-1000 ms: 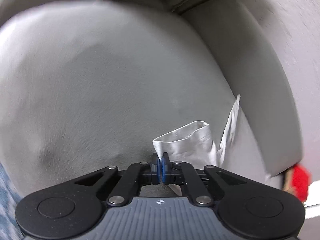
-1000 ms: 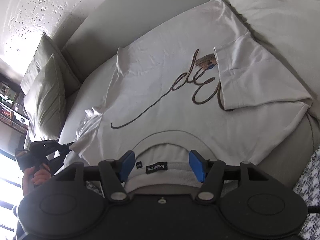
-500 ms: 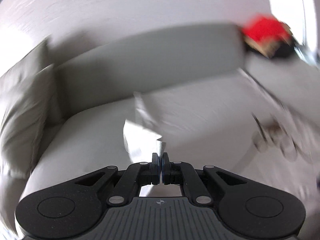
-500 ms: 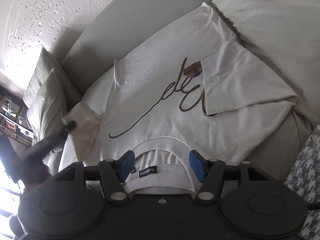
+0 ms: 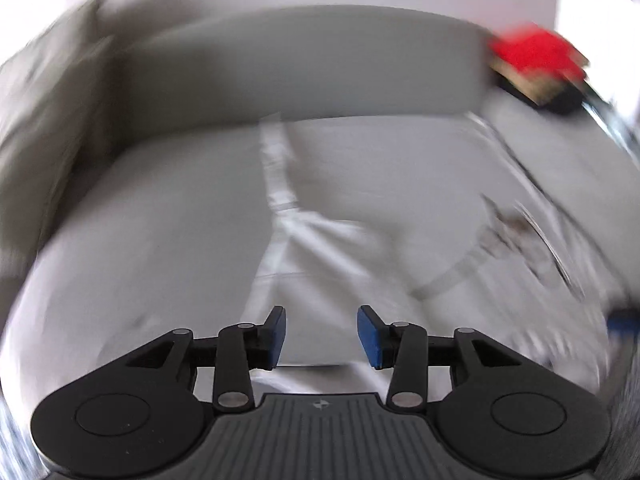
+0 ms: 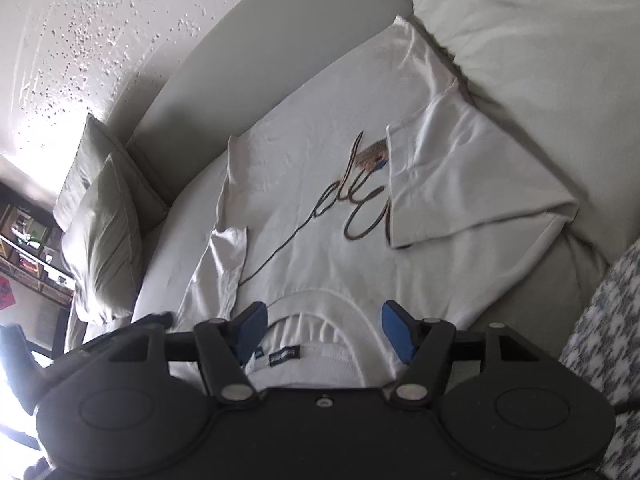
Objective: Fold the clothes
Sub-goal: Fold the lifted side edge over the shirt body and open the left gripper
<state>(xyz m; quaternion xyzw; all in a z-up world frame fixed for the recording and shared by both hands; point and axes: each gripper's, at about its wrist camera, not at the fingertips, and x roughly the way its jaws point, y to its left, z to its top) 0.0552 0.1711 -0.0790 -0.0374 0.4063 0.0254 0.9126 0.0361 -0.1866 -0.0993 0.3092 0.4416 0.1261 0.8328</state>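
T-shirt [image 6: 320, 208] has both sleeves tucked in, left gripper [image 5: 320, 336] is opening with nothing pinched, right gripper [image 6: 320, 332] spread over the collar, so I'd guess folding it lengthwise comes next.

The T-shirt [image 6: 320, 184] is thin white cloth, smooth with a faint sheen where light catches its creased sleeve, and its script lettering is a darker matt print. Under the T-shirt, the sofa [image 6: 256, 80] is matt pale grey fabric with a fine weave. Left of the T-shirt, the cushions [image 6: 100, 216] are soft wrinkled cloth. Above the sofa back, the wall [image 6: 80, 32] is rough, pitted plaster. The right gripper [image 6: 320, 330] is matt black plastic with small bright metal pins and blue rubbery pads; the left gripper [image 5: 321, 336] is the same, with a ribbed grey plastic body
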